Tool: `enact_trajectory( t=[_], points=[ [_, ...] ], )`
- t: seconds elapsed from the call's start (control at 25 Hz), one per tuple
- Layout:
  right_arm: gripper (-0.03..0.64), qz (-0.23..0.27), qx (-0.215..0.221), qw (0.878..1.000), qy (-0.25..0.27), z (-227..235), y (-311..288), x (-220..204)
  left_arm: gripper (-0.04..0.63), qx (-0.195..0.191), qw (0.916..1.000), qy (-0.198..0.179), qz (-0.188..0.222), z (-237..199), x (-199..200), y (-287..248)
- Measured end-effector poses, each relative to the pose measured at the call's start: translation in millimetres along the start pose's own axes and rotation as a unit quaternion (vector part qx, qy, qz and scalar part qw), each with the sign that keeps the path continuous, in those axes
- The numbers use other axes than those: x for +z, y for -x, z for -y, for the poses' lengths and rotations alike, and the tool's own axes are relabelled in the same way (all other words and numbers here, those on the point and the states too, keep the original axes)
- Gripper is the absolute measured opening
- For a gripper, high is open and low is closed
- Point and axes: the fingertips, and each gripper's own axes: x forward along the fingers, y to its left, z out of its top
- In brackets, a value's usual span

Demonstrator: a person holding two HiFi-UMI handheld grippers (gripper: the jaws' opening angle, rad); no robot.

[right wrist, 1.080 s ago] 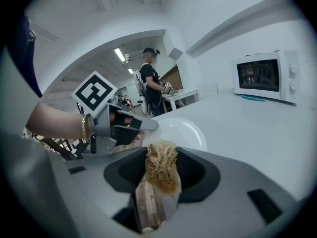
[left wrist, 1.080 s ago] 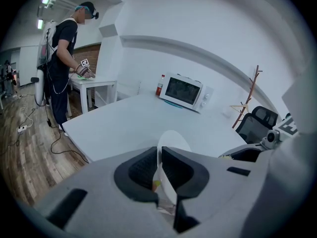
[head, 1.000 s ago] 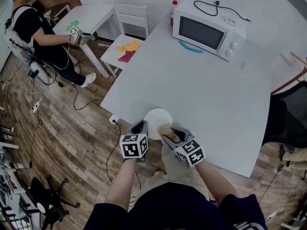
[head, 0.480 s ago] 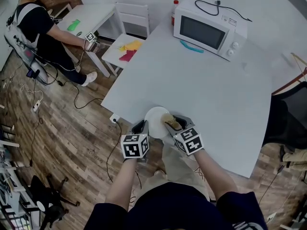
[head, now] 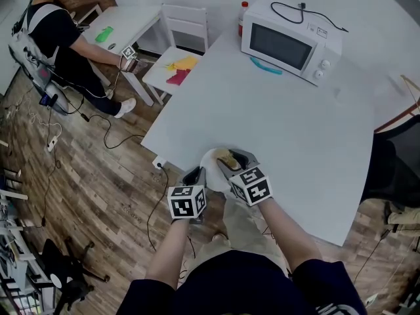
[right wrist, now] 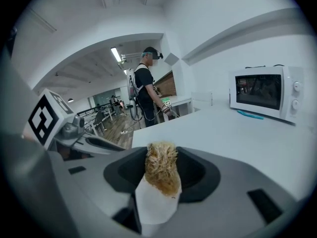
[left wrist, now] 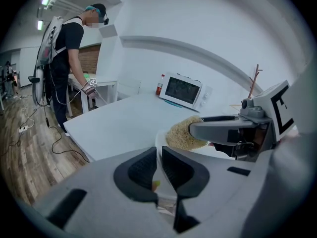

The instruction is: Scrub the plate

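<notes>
Left gripper, lower centre of the head view, pinches the white plate at the table's near edge. The right gripper has carried its tan scrubber up across the plate, so scrubbing is under way. Left gripper view: jaws clamp the plate's thin rim, centre. Right gripper view: jaws squeeze the scrubber; the white beneath is possibly its backing.
</notes>
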Motion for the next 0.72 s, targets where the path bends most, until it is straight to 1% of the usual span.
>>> enact_trajectory(
  t=[0.16, 0.32, 0.52, 0.72],
  points=[
    [0.181, 0.010, 0.030, 1.000, 0.001, -18.4, 2.8, 3.1, 0.041, 0.002, 1.0000, 0.002, 0.000, -1.6, -0.7, -0.3],
    [0.181, 0.012, 0.056, 0.998, -0.004, -37.5, 9.9, -5.4, 0.041, 0.004, 1.0000, -0.001, -0.002, -1.5, -2.8, -1.2],
    [0.181, -0.002, 0.071, 0.997, -0.005, -53.3, 18.4, -23.5, 0.041, 0.011, 0.9999, 0.001, -0.007, -4.8, -5.8, -2.3],
    [0.181, -0.024, 0.078, 0.997, -0.005, -59.4, 27.9, -46.5, 0.041, 0.013, 0.9999, -0.002, -0.009, -7.0, -8.0, -3.4]
  ],
)
